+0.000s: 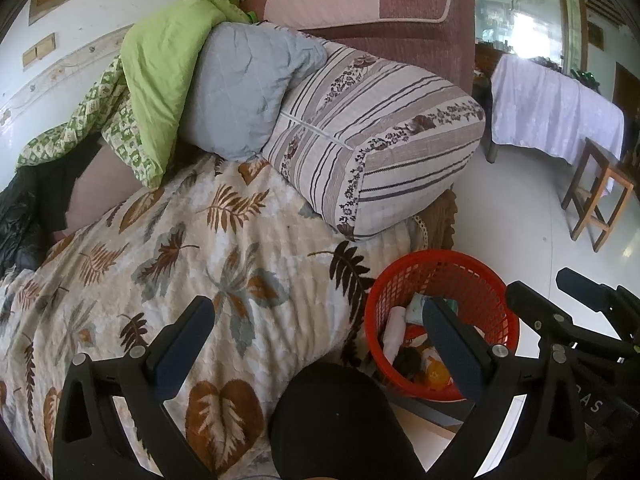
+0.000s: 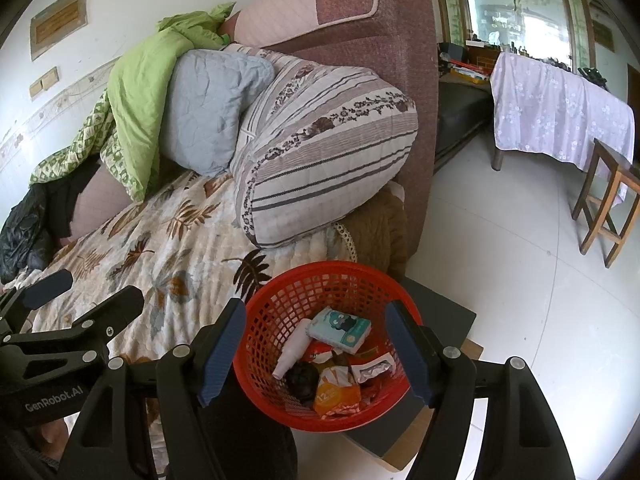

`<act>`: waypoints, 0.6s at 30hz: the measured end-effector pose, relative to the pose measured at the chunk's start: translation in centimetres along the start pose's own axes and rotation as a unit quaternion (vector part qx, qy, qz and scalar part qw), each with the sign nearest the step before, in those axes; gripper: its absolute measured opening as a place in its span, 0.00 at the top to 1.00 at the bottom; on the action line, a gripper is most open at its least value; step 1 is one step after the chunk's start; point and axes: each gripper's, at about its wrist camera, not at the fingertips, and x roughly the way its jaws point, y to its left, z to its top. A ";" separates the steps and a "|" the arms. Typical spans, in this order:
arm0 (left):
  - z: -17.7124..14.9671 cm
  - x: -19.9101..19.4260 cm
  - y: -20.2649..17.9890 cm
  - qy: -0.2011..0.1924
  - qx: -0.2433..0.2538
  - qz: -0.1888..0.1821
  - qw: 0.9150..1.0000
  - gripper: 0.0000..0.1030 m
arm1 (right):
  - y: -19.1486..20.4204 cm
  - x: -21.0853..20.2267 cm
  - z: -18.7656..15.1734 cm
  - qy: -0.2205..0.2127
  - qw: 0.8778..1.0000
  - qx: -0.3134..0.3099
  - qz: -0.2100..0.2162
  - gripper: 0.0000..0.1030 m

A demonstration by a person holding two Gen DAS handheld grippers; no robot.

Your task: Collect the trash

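Note:
A red mesh basket (image 2: pixel 280 304) stands beside the sofa and holds trash: a tissue pack (image 2: pixel 339 329), a white tube (image 2: pixel 294 348), an orange wrapper (image 2: pixel 336 394), a dark lump (image 2: pixel 302 378) and crumpled foil (image 2: pixel 374 368). My right gripper (image 2: pixel 320 340) is open and empty, hovering above the basket. My left gripper (image 1: pixel 316 332) is open and empty over the leaf-pattern blanket (image 1: pixel 180 260), with the basket (image 1: pixel 472 280) by its right finger. The right gripper (image 1: pixel 568 292) shows at the right edge of the left wrist view; the left gripper (image 2: pixel 76 292) shows at the left of the right wrist view.
The sofa (image 2: pixel 380 20) carries a striped cushion (image 2: pixel 320 152), a grey pillow (image 2: pixel 208 108), a green quilt (image 2: pixel 140 92) and dark clothing (image 2: pixel 32 220). The basket sits on a dark low stand (image 2: pixel 440 312). A cloth-covered table (image 2: pixel 560 108) and wooden stool (image 2: pixel 608 200) stand on the tiled floor at right.

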 end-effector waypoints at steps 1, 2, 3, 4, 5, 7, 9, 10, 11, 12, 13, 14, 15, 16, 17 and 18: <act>0.1 0.0 0.0 0.000 0.000 0.000 1.000 0.00 | 0.0 0.1 0.0 0.001 1.000 0.000 0.000 0.26; 0.0 0.1 -0.1 0.001 0.000 0.000 1.000 0.00 | 0.0 0.2 0.0 0.001 1.000 0.000 0.000 0.26; -0.1 0.1 -0.1 0.002 0.001 0.000 1.000 0.00 | 0.0 0.1 0.0 0.001 1.000 0.000 0.000 0.26; 0.0 0.2 -0.1 0.003 0.001 0.000 1.000 0.00 | 0.0 0.1 0.0 0.000 1.000 0.000 0.000 0.26; -0.1 0.3 -0.1 0.005 0.001 -0.001 1.000 0.00 | -0.1 0.2 0.0 0.000 1.000 0.001 0.000 0.26; -0.1 0.5 -0.2 0.008 0.003 -0.001 1.000 0.00 | -0.1 0.3 0.0 0.001 1.000 0.001 0.000 0.26; -0.1 0.6 -0.3 0.010 0.004 0.000 1.000 0.00 | -0.2 0.4 0.0 0.002 1.000 0.002 -0.001 0.26; -0.1 0.7 -0.3 0.010 0.004 0.000 1.000 0.00 | -0.2 0.5 -0.1 0.002 1.000 0.002 -0.001 0.26; -0.1 0.7 -0.3 0.010 0.004 0.000 1.000 0.00 | -0.3 0.6 -0.1 0.003 1.000 0.003 -0.002 0.26; -0.1 0.7 -0.3 0.010 0.004 0.000 1.000 0.00 | -0.5 0.6 0.0 0.003 1.000 0.004 -0.003 0.26; -0.1 0.8 -0.3 0.011 0.004 -0.001 1.000 0.00 | -0.6 0.7 -0.1 0.004 1.000 0.005 -0.005 0.26; -0.1 0.9 -0.4 0.012 0.004 0.000 1.000 0.00 | -0.8 0.7 0.0 0.004 1.000 0.006 -0.007 0.26; -0.1 0.9 -0.4 0.012 0.005 0.000 1.000 0.00 | -1.0 0.8 -0.1 0.004 1.000 0.008 -0.009 0.26; -0.2 1.0 -0.4 0.014 0.005 -0.001 1.000 0.00 | -1.1 0.8 -0.1 0.005 1.000 0.010 -0.012 0.26; -0.2 1.1 -0.4 0.016 0.005 -0.001 1.000 0.00 | -1.3 0.9 0.0 0.006 1.000 0.012 -0.013 0.26; -0.3 1.3 -0.4 0.018 0.005 -0.002 1.000 0.00 | -1.5 0.9 0.0 0.006 1.000 0.013 -0.015 0.26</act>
